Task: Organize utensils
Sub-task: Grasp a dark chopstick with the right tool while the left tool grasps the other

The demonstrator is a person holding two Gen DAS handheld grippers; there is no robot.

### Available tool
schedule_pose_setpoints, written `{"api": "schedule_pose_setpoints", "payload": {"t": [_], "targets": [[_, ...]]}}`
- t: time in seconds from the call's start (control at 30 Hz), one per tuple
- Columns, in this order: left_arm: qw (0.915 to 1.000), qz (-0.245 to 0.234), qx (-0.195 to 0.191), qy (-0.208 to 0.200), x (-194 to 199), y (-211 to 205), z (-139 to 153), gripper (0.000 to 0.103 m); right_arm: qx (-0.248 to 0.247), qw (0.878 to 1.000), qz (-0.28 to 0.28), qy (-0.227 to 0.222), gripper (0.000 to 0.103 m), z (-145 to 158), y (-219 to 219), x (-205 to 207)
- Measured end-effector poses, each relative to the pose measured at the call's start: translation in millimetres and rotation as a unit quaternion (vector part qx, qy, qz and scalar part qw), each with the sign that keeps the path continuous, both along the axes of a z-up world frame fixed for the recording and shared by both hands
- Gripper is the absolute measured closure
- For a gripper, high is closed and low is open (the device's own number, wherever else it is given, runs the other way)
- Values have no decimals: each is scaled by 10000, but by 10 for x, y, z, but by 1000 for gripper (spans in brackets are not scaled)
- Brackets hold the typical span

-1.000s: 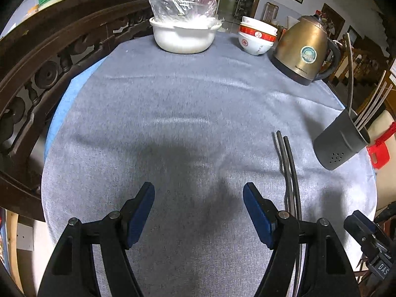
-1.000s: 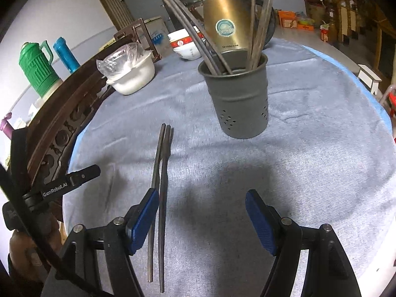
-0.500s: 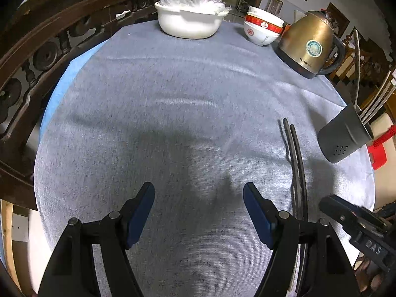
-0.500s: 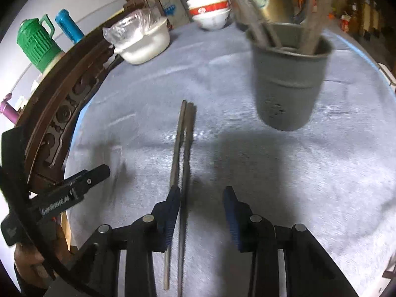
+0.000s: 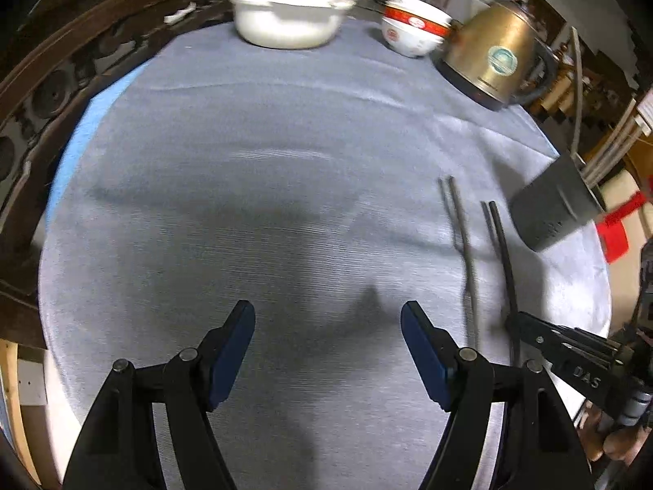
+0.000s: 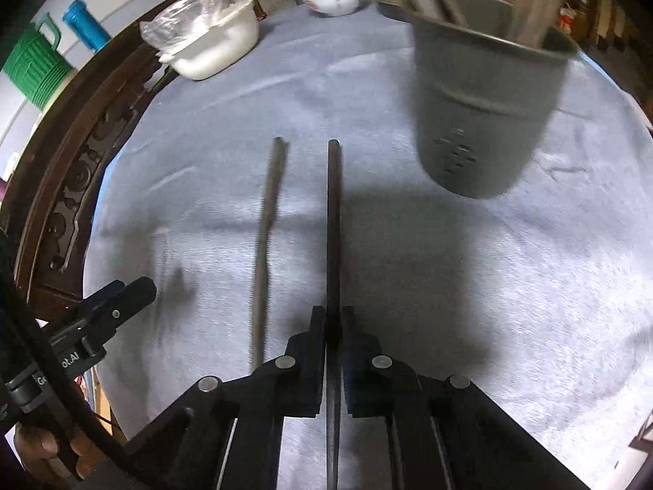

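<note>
My right gripper (image 6: 334, 318) is shut on a dark chopstick (image 6: 334, 220) that points forward between its fingers. The blurred streak (image 6: 265, 245) just left of it looks like its shadow on the cloth, or a second stick; I cannot tell which. The grey utensil holder (image 6: 485, 114) with several sticks stands ahead to the right. In the left wrist view the held chopstick (image 5: 501, 253) and the streak (image 5: 463, 245) show at right, near the holder (image 5: 551, 212). My left gripper (image 5: 327, 328) is open and empty over bare cloth.
A round table with grey cloth (image 5: 265, 143) carries a white covered bowl (image 5: 285, 20), red-white stacked bowls (image 5: 414, 32) and a gold kettle (image 5: 494, 65) at the far side. A dark carved wooden chair back (image 5: 49, 81) curves along the left edge.
My right gripper closed on the chopstick and lifted it off the cloth, moving nearer the holder. My left gripper stayed open and shifted only slightly.
</note>
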State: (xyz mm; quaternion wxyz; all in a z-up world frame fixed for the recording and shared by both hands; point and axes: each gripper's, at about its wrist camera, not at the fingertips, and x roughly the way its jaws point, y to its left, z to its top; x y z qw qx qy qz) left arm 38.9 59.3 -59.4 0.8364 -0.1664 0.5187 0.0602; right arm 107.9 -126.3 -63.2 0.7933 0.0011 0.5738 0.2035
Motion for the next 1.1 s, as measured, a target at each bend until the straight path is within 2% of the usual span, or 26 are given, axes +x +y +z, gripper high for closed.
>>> {"api": "schedule_pose_setpoints", "payload": {"t": [0.2,0.3,0.37,0.4,0.43,0.47,0.5,0.53,0.7,0.83,0.87,0.93,0.97,1.0,1.1], "targets": [[9972,-585,-362,287,186,-422,37,29,219,9996,-63,180,93,-8,-182,15],[9964,-750,-194,357,288,-625,31,29,398,9989,-142,200,93,-22,-295,-14],[9955,-819,-97,463,363,-716,-23,38,494,9984,-180,212,93,-31,-381,-36],[9947,-856,-19,569,387,-759,-75,57,512,9983,-187,210,94,-33,-411,-43],[9935,-941,-107,635,410,-783,-122,62,538,9981,-192,215,94,-33,-451,-53],[9933,-978,0,620,410,-808,-115,67,556,9980,-200,217,95,-34,-476,-56],[9927,-1000,132,668,418,-834,-114,89,590,9978,-205,220,95,-36,-506,-61],[9915,-1048,132,757,420,-831,-127,97,613,9977,-194,219,95,-39,-512,-57],[9853,-1436,141,910,288,-731,-95,97,560,9982,-63,218,95,-24,-546,-84],[9834,-1466,44,1071,151,-589,-67,97,330,9990,153,264,95,0,-508,-112],[9835,-1442,-26,1089,152,-572,-60,94,294,9990,202,277,93,6,-490,-105],[9837,-1387,-129,1137,181,-535,-16,70,173,9989,298,305,93,17,-419,-62],[9847,-1359,-200,1071,198,-507,25,65,92,9988,368,296,92,30,-392,-46],[9862,-1304,-229,992,234,-481,71,61,11,9988,411,262,92,48,-358,-26],[9869,-1267,-214,978,347,-450,112,61,-90,9990,400,163,92,113,-279,57]]}}
